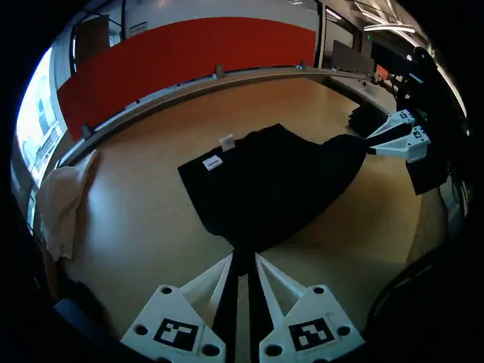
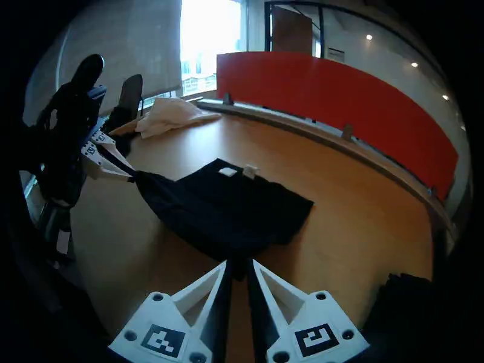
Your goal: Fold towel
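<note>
— Where's the towel [image 1: 272, 181]?

— On the smooth wooden table [image 1: 151, 199]: black, soft and limp, near edge lifted. My left gripper [image 1: 244, 257] pinches one corner, my right gripper [image 2: 239, 266] the other.

— How to fold it well?

— I'd carry both corners level toward the white tags [image 1: 212, 162], keeping the cloth taut.

Tabletop [image 1: 151, 199] open nr towel [image 1: 272, 181]; beige cloth [image 1: 60, 199], red divider [image 1: 181, 54] at edge.

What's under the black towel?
Bare table shows all round the towel. The left gripper and right gripper each pinch a corner. Anything beneath the flat part is covered, so I can't tell.
</note>
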`<action>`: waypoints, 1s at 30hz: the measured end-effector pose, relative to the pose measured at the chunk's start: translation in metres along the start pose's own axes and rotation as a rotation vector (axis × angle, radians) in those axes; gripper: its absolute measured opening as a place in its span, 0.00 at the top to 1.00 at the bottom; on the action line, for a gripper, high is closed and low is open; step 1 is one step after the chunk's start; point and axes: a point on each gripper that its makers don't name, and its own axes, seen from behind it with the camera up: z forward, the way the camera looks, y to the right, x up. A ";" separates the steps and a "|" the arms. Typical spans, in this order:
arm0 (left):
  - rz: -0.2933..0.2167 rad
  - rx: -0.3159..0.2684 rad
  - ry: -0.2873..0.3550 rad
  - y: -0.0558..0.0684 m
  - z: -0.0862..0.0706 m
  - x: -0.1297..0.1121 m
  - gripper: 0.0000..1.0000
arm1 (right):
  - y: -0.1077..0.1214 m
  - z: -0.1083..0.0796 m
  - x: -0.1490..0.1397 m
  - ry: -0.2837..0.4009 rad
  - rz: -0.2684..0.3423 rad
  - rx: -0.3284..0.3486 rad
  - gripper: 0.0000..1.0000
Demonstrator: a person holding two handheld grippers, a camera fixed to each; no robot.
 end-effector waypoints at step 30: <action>-0.048 0.005 0.033 0.018 -0.050 0.024 0.90 | -0.007 -0.055 0.029 0.052 -0.003 -0.018 0.84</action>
